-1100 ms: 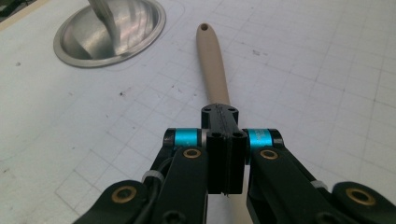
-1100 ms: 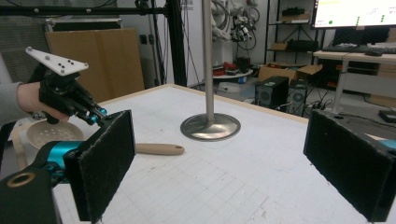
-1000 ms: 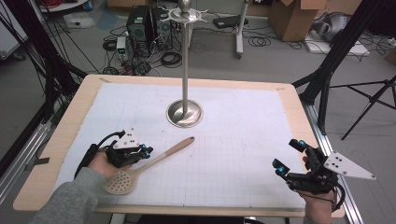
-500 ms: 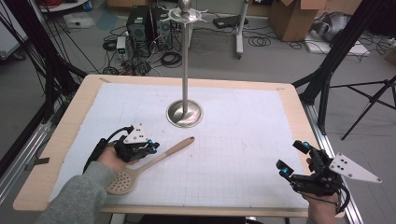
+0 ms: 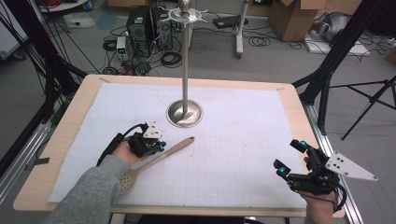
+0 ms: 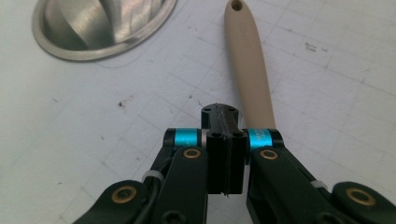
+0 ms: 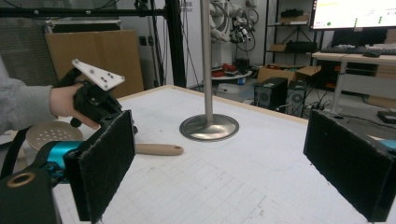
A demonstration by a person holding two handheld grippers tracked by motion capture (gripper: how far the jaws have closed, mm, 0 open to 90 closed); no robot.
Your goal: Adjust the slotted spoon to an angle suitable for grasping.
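A beige slotted spoon (image 5: 159, 156) lies flat on the white mat, its perforated head (image 5: 127, 179) near the front edge and its handle (image 6: 247, 60) pointing toward the stand. My left gripper (image 5: 160, 146) is low over the mat with its jaws pressed together (image 6: 219, 114) and nothing between them. Its tips sit just beside the handle's middle, and the handle runs past them on one side. My right gripper (image 5: 289, 155) rests near the table's front right corner, its pads (image 7: 102, 163) wide apart and empty.
A tall metal stand rises from a round base (image 5: 185, 113) at mid-table, its pole (image 7: 206, 60) topped by small hooks. The wooden table rim (image 5: 70, 121) frames the gridded mat. Cables, computer cases and tripods crowd the floor beyond.
My left gripper has slid right and slightly away along the spoon, from near the head to the handle's middle. The right gripper and the spoon have stayed put.
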